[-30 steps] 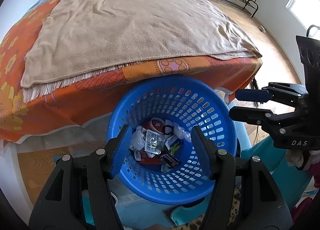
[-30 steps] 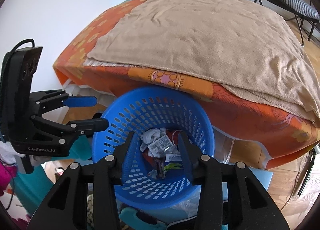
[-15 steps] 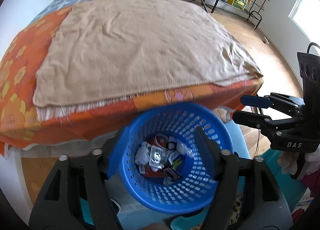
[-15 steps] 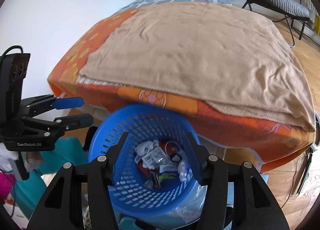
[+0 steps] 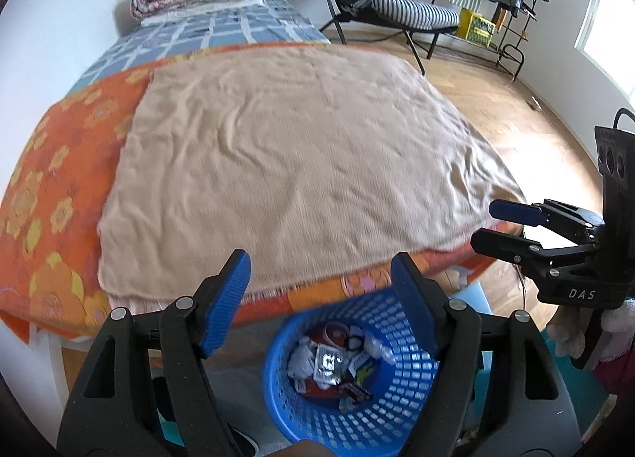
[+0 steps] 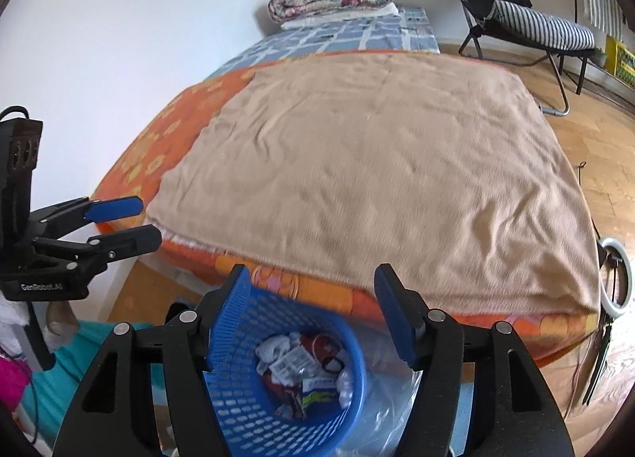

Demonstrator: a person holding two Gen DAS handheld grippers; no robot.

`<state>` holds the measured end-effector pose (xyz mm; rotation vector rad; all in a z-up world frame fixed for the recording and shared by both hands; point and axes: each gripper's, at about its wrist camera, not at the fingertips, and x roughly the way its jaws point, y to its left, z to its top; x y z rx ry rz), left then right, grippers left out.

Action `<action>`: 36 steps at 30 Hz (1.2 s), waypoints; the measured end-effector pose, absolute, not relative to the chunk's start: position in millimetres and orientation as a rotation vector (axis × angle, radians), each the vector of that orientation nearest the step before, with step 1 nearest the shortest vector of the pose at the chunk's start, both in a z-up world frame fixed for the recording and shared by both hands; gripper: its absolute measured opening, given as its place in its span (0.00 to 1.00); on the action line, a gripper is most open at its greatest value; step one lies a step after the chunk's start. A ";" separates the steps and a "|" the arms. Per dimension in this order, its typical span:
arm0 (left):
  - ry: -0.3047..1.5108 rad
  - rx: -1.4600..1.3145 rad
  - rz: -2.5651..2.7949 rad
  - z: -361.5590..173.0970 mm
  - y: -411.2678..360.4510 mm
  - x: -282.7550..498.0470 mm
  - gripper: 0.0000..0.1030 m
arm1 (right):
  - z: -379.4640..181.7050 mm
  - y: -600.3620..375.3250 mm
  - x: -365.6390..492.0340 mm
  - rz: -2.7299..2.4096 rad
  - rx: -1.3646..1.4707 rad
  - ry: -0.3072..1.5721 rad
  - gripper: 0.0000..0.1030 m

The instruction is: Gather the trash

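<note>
A blue perforated plastic basket [image 5: 349, 389] stands on the floor against the foot of the bed [image 5: 59, 195], below the edge of the tan blanket [image 5: 293, 163]. In it lies the collected trash [image 5: 333, 365]: crumpled white paper, clear and silver wrappers, a red-and-white packet and a green-printed sachet. The left gripper [image 5: 321, 282] hangs above the basket, jaws spread and empty. The right gripper [image 6: 309, 290], also over the basket, is opening its jaws with nothing between them.
</note>
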<state>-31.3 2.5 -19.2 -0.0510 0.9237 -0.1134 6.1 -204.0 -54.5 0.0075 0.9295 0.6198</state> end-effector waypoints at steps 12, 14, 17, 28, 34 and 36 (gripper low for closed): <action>0.805 -0.034 -0.069 16.1 3.3 2.3 0.82 | -17.0 -203.7 50.0 0.612 0.008 0.799 0.69; 0.793 -0.029 -0.059 19.1 4.7 6.1 0.82 | -12.0 -205.9 56.7 0.601 0.013 0.774 0.71; 0.782 -0.037 -0.042 22.0 7.7 10.0 0.83 | -7.5 -208.2 66.3 0.595 0.032 0.747 0.72; 0.732 -0.012 0.013 33.3 3.9 16.8 0.88 | -12.3 -210.3 85.5 0.600 0.094 0.750 0.74; 0.721 -0.008 0.024 35.0 1.0 14.9 0.96 | -13.8 -210.2 88.2 0.604 0.103 0.745 0.75; 0.718 -0.017 0.027 35.4 1.8 14.3 0.96 | -14.8 -209.4 86.6 0.597 0.097 0.745 0.78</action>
